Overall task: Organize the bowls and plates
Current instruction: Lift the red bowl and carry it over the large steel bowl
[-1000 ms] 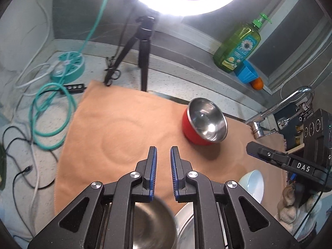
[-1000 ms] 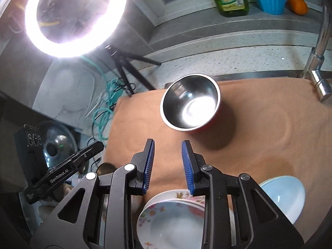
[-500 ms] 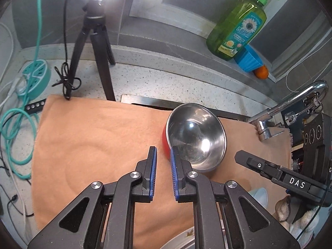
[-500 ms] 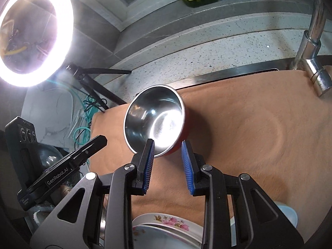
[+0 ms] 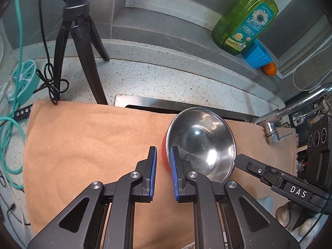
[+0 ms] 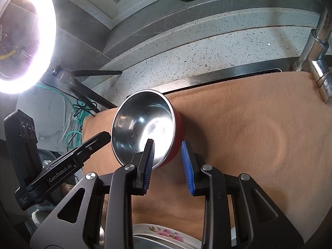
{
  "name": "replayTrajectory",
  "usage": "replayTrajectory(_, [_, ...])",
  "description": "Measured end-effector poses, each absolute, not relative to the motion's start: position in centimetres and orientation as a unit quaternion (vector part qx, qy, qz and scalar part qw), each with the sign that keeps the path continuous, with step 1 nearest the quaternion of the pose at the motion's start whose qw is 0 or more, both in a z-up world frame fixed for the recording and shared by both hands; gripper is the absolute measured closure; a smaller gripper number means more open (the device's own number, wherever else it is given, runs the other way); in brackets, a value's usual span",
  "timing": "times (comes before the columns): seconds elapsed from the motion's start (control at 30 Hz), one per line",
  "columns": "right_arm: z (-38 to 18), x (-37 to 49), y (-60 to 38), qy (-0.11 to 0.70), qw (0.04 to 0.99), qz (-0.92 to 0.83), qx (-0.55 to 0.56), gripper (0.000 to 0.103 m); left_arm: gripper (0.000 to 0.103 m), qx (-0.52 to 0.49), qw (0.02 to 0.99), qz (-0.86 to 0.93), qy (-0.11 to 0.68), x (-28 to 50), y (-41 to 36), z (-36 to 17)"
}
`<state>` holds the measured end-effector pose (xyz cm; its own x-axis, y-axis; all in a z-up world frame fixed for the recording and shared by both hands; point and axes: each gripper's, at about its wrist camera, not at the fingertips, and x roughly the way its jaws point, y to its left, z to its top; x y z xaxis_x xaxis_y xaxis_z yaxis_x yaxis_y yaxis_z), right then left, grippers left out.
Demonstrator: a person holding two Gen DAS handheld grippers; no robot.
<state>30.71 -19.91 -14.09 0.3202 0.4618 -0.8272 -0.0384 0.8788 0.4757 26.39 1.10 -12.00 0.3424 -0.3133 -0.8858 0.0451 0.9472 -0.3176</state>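
Your right gripper [image 6: 167,152] straddles the red steel-lined round bowl's [image 6: 145,128] rim, fingers spread; your left gripper's [image 5: 162,157] fingers, also parted, flank its opposite rim.

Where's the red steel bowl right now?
The red steel bowl sits on the tan cloth, near its back edge by the sink rim. In both wrist views each gripper's open jaws straddle its rim, left gripper and right gripper on opposite sides.

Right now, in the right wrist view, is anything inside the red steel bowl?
No: the red steel bowl shows only its bare shiny metal interior, with the right gripper open, its fingers straddling the near rim.
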Motion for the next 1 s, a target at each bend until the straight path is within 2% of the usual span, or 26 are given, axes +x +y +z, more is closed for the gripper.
replayTrajectory(0.33, [-14.7, 31.3, -19.3, 0.567, 0.790, 0.152, 0.175, 0.076, 0.091, -0.129, 0.802, -0.116, 0.571, 27.2, 0.9, -13.0])
replayTrajectory(0.57, [-15.3, 31.6, -19.0, 0.573, 0.788, 0.150, 0.166, 0.088, 0.095, -0.122, 0.801, -0.120, 0.574, 27.2, 0.4, -13.2])
replayTrajectory(1.0, [-14.6, 31.1, -18.4, 0.573, 0.792, 0.154, 0.144, 0.089, 0.096, -0.125, 0.800, -0.122, 0.573, 26.8, 0.4, -13.0])
